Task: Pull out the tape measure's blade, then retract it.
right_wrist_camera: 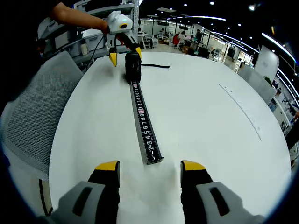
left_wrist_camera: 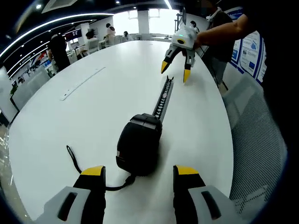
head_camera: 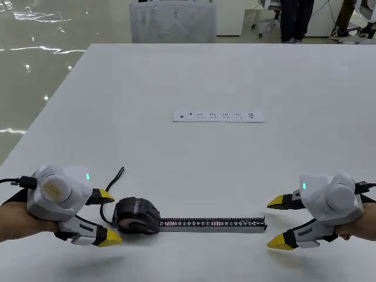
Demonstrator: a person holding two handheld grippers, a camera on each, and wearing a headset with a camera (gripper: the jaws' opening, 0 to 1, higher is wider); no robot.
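Nearby, very little crowded the work. A white power strip [head_camera: 218,116] lay flat toward the middle of the table [head_camera: 176,76], well apart from everything else and far beyond the tape. A thin black strap [head_camera: 115,178] looped from the tape measure [head_camera: 136,215] across the surface, passing close to the far jaw of the left gripper [head_camera: 110,216]. Nothing stood between the two grippers except the tape itself.

The tape measure sat on its side at the near left of the table, its dark case just ahead of the left gripper, whose yellow-tipped jaws were spread wide on either side of the case's near end; whether they touched it could not be told. The blade [head_camera: 212,223] lay flat and drawn out to the right, numbers facing up. Its end stopped just short of the right gripper [head_camera: 275,222], whose jaws were also spread apart and held nothing, with a small gap of bare table between their tips and the blade's end.

The table was broad, white and smooth, with rounded edges in the gripper views. A grey mesh chair [head_camera: 172,20] stood at its far edge, and another mesh chair [right_wrist_camera: 28,116] sat beside the table in the right gripper view. The floor [head_camera: 35,47] was glossy and reflected ceiling lights. A person's legs [head_camera: 296,20] showed at the far right, and more people stood farther off in the open, brightly lit room.
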